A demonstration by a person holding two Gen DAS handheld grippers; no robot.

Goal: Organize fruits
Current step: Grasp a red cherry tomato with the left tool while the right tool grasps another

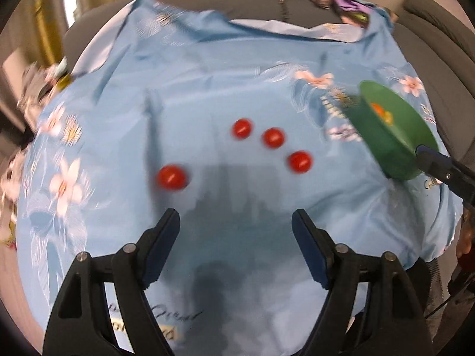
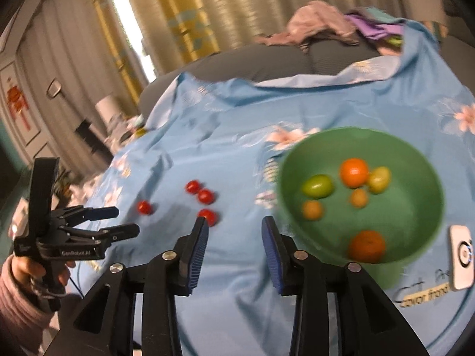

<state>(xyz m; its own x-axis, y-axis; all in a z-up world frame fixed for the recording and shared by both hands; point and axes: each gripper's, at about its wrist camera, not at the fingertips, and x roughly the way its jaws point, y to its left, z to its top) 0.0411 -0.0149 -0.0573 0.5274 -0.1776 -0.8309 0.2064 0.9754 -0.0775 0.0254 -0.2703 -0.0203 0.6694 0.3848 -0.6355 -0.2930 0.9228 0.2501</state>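
Several red cherry tomatoes lie on the light blue flowered cloth [image 1: 207, 74]: one apart at the left [image 1: 171, 176], three grouped [image 1: 242, 128] [image 1: 273, 138] [image 1: 300, 162]. They also show in the right wrist view [image 2: 204, 196]. My left gripper [image 1: 236, 222] is open and empty, just short of the tomatoes; it also shows in the right wrist view [image 2: 118, 222]. A green bowl [image 2: 415, 163] holds oranges [image 2: 354, 172] [image 2: 367, 246], a green tomato [image 2: 317, 186] and small yellow fruits. My right gripper [image 2: 234, 225] is open and empty, left of the bowl, near the bowl's rim in the left wrist view [image 1: 433, 160].
The cloth covers a grey sofa [image 2: 267, 59]. Crumpled pink and purple clothes [image 2: 326, 26] lie at the back. A white device [image 2: 461, 256] lies on the cloth right of the bowl. Curtains [image 2: 207, 6] hang behind. Clutter [image 2: 124, 124] sits off the cloth's left edge.
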